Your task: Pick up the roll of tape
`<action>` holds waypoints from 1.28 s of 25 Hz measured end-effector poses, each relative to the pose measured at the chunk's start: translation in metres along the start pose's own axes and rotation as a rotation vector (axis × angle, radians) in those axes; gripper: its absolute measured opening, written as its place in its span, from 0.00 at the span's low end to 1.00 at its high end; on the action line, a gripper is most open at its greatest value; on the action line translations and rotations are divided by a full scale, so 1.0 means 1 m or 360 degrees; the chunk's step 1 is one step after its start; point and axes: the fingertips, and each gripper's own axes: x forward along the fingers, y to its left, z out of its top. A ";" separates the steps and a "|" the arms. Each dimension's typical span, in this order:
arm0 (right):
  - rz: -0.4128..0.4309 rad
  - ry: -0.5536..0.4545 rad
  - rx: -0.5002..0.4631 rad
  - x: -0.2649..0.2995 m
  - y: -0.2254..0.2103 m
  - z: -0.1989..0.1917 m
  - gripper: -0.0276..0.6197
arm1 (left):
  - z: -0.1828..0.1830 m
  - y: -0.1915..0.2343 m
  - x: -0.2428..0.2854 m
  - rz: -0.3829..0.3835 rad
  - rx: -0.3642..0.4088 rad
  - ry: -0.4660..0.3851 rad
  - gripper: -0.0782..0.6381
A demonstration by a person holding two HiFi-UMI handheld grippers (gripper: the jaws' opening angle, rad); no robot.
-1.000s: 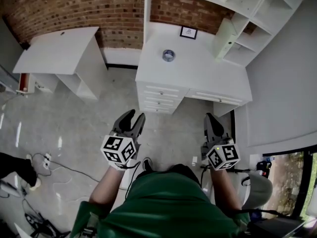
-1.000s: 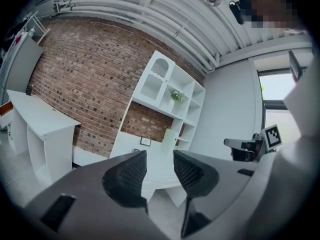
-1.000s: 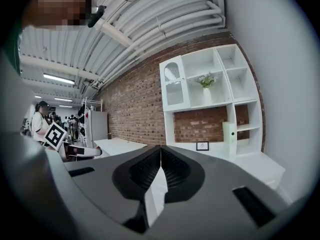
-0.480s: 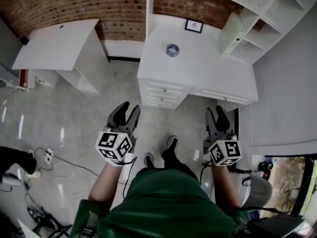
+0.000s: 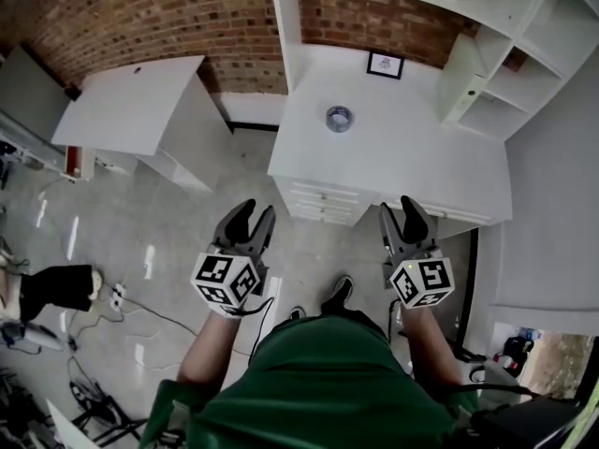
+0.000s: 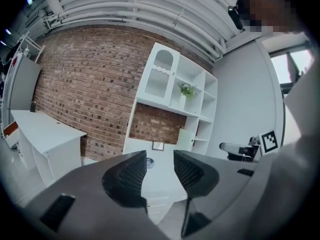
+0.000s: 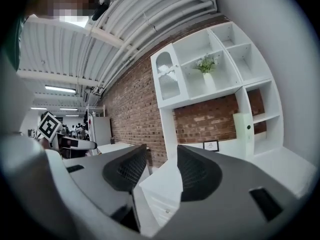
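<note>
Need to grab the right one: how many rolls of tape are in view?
1. The roll of tape lies on the white desk with drawers, in front and left of the small framed picture. More could hide in the shelf compartments.

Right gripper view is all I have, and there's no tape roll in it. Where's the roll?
Observer: The head view shows the roll lying on the white desk, in front of the picture.
Operator: Is the left gripper near it?
Observer: No. The left gripper is over the floor, short of the desk's drawers.
Operator: Is it holding anything?
Observer: No. In the left gripper view its jaws stand apart with nothing between them, and the roll sits far beyond them.
</note>
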 end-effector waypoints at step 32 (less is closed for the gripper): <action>0.0115 0.0296 -0.0119 0.164 -0.108 -0.012 0.34 | 0.007 0.048 0.197 -0.0013 -0.0057 0.0145 0.36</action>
